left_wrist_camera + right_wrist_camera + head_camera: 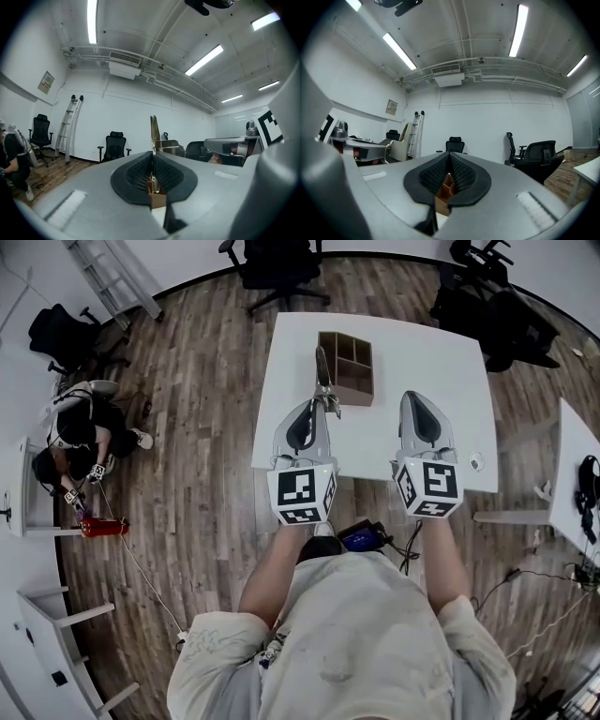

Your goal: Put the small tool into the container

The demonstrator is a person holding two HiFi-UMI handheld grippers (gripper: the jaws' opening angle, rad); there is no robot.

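Observation:
A brown wooden container point(353, 390) with several open compartments stands at the far middle of the white table point(450, 352). My left gripper point(324, 401) is shut on the small metal tool point(322, 367), whose thin blade points away from me along the container's left wall. In the left gripper view the tool point(153, 132) stands up out of the closed jaws of the left gripper point(152, 158), and a bit of the wooden container point(157, 198) shows below. My right gripper point(413, 397) hovers over the table to the right, shut and empty; in its own view the right gripper point(449, 158) frames the container point(444, 190).
A small white round object point(476, 461) lies near the table's right edge. Black office chairs point(277, 268) stand behind the table. A person point(77, 432) crouches on the wooden floor at left near a red object point(101, 527). Another white table point(574, 474) stands at right.

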